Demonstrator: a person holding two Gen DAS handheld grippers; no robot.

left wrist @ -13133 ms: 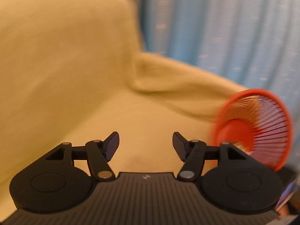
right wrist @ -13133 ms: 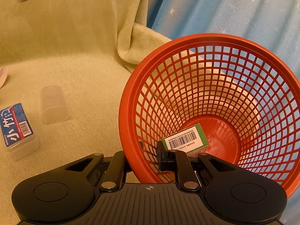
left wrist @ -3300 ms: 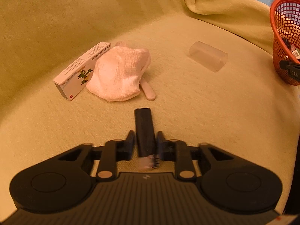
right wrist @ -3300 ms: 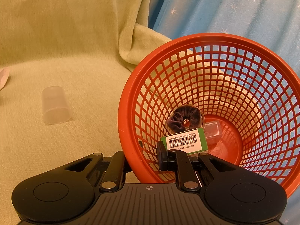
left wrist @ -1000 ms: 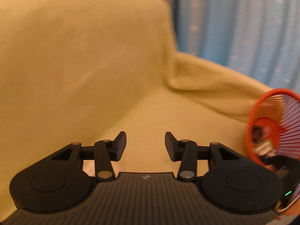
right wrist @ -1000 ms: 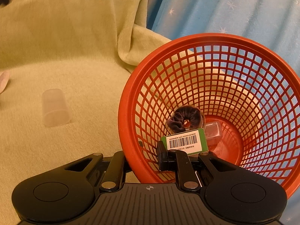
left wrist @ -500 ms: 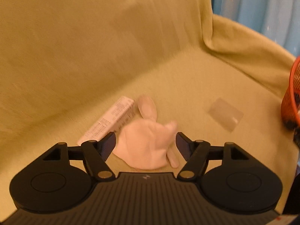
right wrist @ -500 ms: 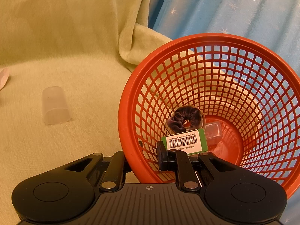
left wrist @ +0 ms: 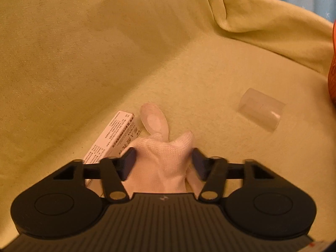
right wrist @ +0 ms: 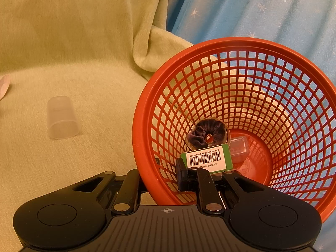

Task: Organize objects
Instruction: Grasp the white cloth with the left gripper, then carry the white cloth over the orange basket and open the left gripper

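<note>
The crumpled white knitted cloth (left wrist: 166, 159) lies on the yellow-green plush cover (left wrist: 210, 79), directly between the spread fingers of the left gripper (left wrist: 164, 163), which stands wide open and has hold of nothing. By the look of it, the cloth is the next item to collect. Ahead of the right gripper (right wrist: 161, 178), whose jaws are closed on the rim of the tilted red plastic mesh basket (right wrist: 273, 79), a dark velvet scrunchie (right wrist: 206, 133), a green barcoded box (right wrist: 206, 159) and a small clear case (right wrist: 238, 147) are already inside. Left to gather: the cloth, a white printed carton (left wrist: 114, 136) just beside its left edge, a pale plastic spoon (left wrist: 153, 119) partly under it, and a frosted plastic cup (left wrist: 261, 110) lying well ahead and right. The spoon and carton crowd the grasp.
</note>
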